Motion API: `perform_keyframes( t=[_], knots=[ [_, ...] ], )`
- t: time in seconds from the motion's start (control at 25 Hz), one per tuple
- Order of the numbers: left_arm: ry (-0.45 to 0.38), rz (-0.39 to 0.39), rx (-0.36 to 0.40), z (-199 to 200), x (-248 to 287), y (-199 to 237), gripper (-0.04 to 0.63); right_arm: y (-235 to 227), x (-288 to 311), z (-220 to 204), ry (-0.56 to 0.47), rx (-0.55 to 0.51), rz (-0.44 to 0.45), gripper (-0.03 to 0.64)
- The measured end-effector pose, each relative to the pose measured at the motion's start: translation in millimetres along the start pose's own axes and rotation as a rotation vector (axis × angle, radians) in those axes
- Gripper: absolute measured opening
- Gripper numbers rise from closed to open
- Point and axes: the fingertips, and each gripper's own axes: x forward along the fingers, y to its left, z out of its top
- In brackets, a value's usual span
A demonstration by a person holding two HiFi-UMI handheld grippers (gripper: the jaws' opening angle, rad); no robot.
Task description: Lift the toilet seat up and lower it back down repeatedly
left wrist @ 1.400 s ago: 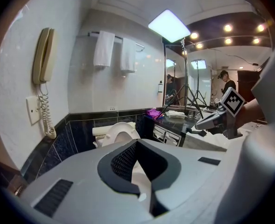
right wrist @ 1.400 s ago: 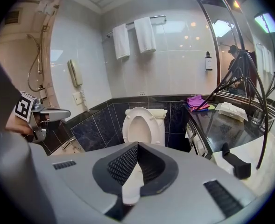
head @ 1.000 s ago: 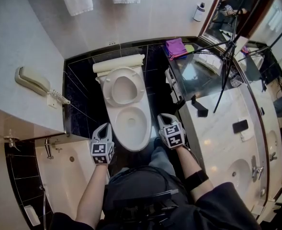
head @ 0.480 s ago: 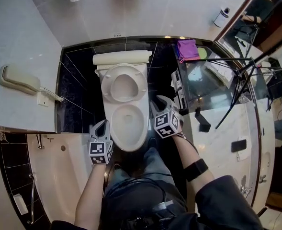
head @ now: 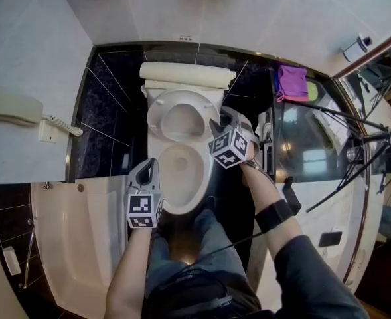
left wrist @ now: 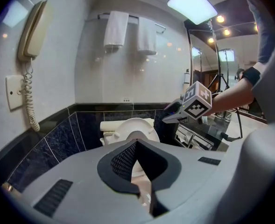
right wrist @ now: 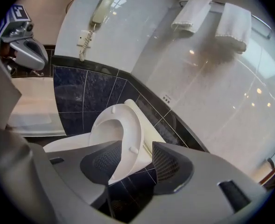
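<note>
Black bathroom tiles behind; right gripper (head: 222, 120) jaws, just spread around the raised toilet seat (right wrist: 128, 120), unpinched, could knock it down; left gripper (head: 147, 170) jaws are pressed together.

White oval-ring toilet seat (head: 156, 111) raised near-upright at back of bowl (head: 196, 193), underside bumpers showing.

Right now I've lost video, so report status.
Left gripper shut, empty. Right gripper just opening, straddling raised white plastic toilet seat rim, not gripping. Nothing in the way.

Toilet (head: 182, 168) between bathtub (head: 82, 244) and counter (head: 309, 148)
</note>
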Motion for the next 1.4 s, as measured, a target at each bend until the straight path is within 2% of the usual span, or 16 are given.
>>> perform_keyframes(
  t=[0.32,0.56,0.72,1.08,1.4],
  knots=[
    [0.056,0.011,-0.040,-26.6,28.9,-8.4,0.000,-0.1,77.7,15.1,-0.016,-0.135,0.031,0.220],
    [0.083,0.037,-0.060,-42.9,39.0,-6.1,0.000,-0.1,115.0,16.2,-0.006,-0.137,0.056,0.183],
    [0.099,0.047,-0.075,-53.0,42.1,-4.4,0.000,-0.3,131.3,16.5,0.010,-0.173,0.054,0.111],
    [0.142,0.037,-0.098,-77.8,46.6,-5.8,0.000,5.0,127.2,12.3,0.027,-0.172,0.024,0.098],
    [0.217,0.002,-0.116,-116.6,42.0,-17.8,0.000,29.6,86.6,13.0,0.001,-0.207,0.004,0.094]
  ],
)
